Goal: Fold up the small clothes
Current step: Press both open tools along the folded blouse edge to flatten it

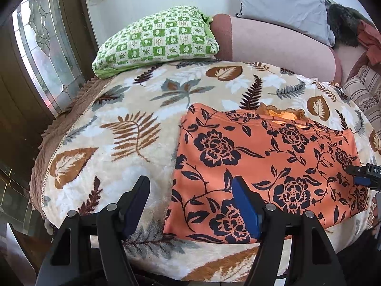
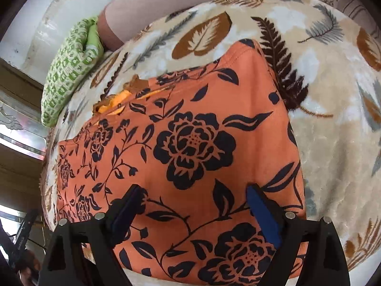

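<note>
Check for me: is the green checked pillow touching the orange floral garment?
Apart. The left wrist view shows the pillow at the far edge of the bed and the garment nearer the camera, with a broad stretch of leaf-print blanket bare between them.

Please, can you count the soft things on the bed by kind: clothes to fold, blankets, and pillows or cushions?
Clothes to fold: 1, the orange flowered garment
Blankets: 1, the leaf-print blanket
Pillows or cushions: 3, the green checked pillow, the grey pillow, the striped cushion
Total: 5
</note>
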The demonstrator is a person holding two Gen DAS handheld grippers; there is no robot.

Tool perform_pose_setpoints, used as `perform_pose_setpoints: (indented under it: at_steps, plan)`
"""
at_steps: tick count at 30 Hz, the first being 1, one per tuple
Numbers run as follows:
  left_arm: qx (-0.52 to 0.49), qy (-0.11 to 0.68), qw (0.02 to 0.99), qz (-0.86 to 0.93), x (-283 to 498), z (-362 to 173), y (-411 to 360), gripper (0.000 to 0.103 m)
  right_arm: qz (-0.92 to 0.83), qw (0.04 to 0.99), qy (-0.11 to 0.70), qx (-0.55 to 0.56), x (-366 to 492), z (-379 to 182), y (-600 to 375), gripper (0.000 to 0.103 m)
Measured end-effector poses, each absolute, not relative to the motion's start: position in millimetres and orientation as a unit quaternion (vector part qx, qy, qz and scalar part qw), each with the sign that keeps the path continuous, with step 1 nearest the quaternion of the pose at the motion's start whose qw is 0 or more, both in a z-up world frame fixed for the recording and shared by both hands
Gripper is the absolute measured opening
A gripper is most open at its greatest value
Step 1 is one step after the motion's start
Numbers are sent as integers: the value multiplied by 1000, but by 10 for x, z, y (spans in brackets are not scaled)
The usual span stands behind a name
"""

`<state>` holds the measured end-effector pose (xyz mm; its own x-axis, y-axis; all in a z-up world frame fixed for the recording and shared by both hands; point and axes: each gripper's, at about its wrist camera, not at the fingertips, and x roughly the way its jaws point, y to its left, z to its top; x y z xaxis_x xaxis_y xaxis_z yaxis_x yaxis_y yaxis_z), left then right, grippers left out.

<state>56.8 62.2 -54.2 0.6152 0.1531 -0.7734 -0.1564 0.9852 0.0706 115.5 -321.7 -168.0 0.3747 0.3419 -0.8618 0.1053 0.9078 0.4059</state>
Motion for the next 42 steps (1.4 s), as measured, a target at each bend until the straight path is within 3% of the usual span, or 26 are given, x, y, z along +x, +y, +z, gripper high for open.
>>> perform_pose_setpoints:
  at_steps: [9,15,24,36,42]
  plan:
    - [-3,422,902,88,550,-472,600,72,79,832,519,179,1079,-1423,-3148,91]
    - [-2,416,905,88,532,-422,575,72,64,817,549,162,1182,-1705,-3111,91]
    - [1,398,913,93,496,-330,544,72,78,832,518,182,1088,-1499,-3147,92]
    - [31,414,902,118,482,-330,488,72,74,822,540,163,1107,-1670,-3134,92]
    - [-55,420,905,38,408,-402,528,72,76,823,538,165,1072,-1684,-3145,92]
